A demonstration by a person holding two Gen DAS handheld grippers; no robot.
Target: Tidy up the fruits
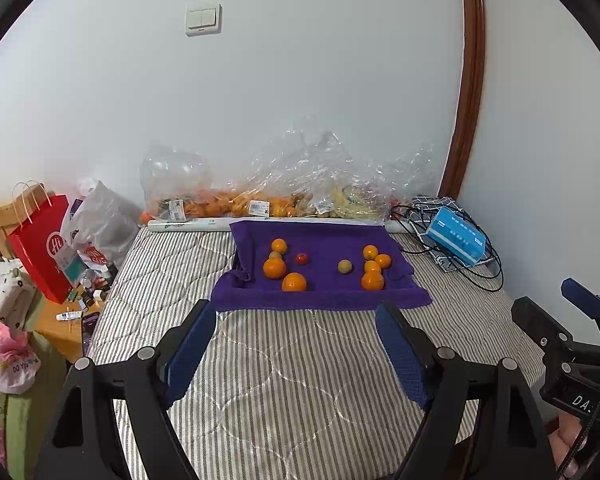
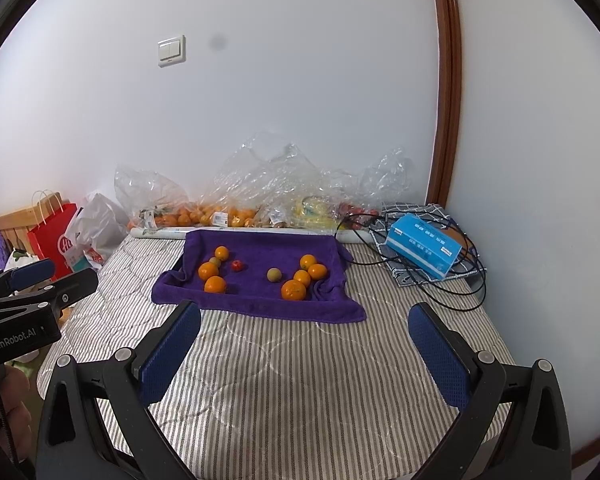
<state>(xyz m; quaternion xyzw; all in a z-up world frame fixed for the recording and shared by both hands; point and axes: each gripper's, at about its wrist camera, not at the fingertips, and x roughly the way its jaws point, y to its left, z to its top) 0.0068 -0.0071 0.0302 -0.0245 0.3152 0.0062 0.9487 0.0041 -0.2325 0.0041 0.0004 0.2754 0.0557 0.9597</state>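
Fruit lies scattered on a purple towel (image 1: pixel 320 296) spread over a striped bed (image 1: pixel 284 380), at 12 o'clock from both hand-held grippers. In the left wrist view, a left cluster holds three oranges (image 1: pixel 275 268), a small brownish fruit tucked among them, and a small red fruit (image 1: pixel 301 258) just to their right. A right cluster of four oranges (image 1: pixel 372 281) sits near the towel's 3 o'clock edge, with a dull greenish-brown fruit (image 1: pixel 345 266) alone between the two groups. The fruits are round, so none shows a long axis or a facing; the towel's long side runs from 9 to 3 o'clock, its edges rumpled upward. The left hand-held gripper (image 1: pixel 296 344) hangs over the bare bed short of the towel, its blue-padded jaws spread wide with nothing between them. The right hand-held gripper (image 2: pixel 306 344) is likewise spread and empty. Clear plastic bags (image 1: pixel 260 196) of more fruit line the wall at 12 o'clock, behind the towel. A blue box (image 2: pixel 422 246) rests amid black cables (image 2: pixel 452 280) at 2 o'clock.
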